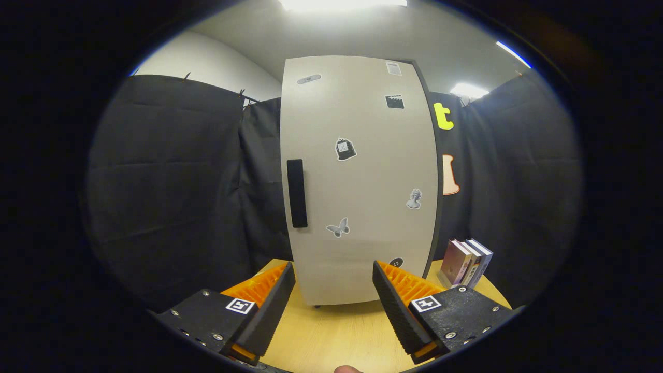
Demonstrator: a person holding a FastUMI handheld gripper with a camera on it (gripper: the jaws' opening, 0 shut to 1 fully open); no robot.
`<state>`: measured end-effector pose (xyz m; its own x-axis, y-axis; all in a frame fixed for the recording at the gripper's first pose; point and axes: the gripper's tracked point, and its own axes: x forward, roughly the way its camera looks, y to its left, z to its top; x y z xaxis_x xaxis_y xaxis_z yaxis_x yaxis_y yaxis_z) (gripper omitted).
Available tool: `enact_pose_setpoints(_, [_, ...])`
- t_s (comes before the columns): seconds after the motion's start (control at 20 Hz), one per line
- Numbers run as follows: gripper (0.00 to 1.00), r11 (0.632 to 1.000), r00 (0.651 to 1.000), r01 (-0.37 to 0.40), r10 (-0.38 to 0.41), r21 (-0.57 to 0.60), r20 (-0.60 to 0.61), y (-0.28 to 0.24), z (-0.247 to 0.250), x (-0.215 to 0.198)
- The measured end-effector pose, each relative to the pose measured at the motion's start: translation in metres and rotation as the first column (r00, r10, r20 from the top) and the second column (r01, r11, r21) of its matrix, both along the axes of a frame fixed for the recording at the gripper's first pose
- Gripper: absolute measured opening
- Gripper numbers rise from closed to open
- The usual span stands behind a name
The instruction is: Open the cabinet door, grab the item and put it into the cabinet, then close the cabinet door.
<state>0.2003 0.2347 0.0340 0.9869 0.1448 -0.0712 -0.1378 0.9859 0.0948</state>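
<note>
You held the gripper (334, 290) released and empty, facing the closed cabinet door (357, 176), likely lining up on its dark handle (297, 193); books (464, 262) stood beside the cabinet.

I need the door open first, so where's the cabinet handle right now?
In the gripper view, the handle is a dark vertical bar near the left edge of the closed cabinet door, above and beyond the open gripper.
</note>
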Motion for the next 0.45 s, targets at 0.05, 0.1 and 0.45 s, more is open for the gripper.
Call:
enact_pose_setpoints(0.05, [0.94, 1.000, 1.000, 0.005, -0.005, -0.004, 0.000, -0.0013, -0.0005, 0.0003])
enact_pose_setpoints(0.1, [0.94, 1.000, 1.000, 0.012, -0.012, -0.007, 0.003, -0.0028, 0.0005, 0.0009])
enact_pose_setpoints(0.45, [0.94, 0.999, 0.999, 0.038, -0.038, -0.016, 0.023, -0.0071, 0.0030, 0.0038])
